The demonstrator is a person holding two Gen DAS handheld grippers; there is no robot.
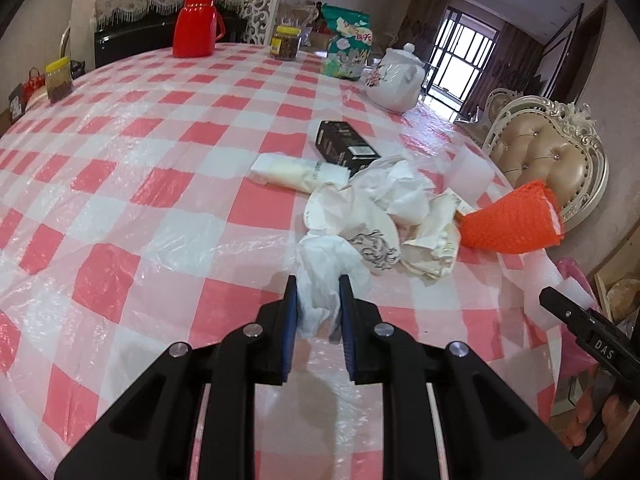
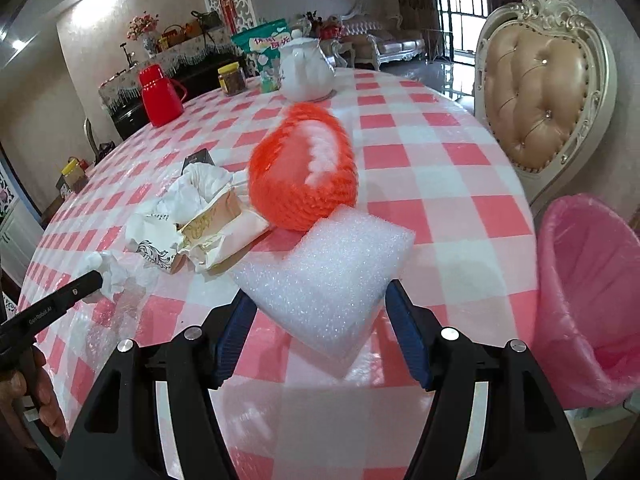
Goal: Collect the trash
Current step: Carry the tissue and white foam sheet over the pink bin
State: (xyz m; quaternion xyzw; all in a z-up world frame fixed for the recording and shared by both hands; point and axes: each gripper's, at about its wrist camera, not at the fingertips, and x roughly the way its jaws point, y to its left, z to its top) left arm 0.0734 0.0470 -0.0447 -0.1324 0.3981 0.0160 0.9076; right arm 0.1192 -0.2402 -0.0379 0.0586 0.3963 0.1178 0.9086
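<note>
Your left gripper (image 1: 318, 300) is clenched on a crumpled tissue (image 1: 320, 280), which bulges out past the fingertips. Your right gripper (image 2: 320, 300) clamps a foam pad (image 2: 324, 276) between its fingers, most of the pad sticking out ahead of them. So two pieces are in hand, but neither has reached the bin (image 2: 592, 320), which stands off the table edge to the right of your right fingers; I cannot see any trash in the part of its pink liner that shows.

Beyond your left fingertips lies a heap of crumpled wrappers (image 1: 384, 220), then an orange net (image 1: 512, 224) to its right, and farther on a white packet (image 1: 296, 172) and a black box (image 1: 346, 148). All of that is still to collect, so I judge you are early in the job.
</note>
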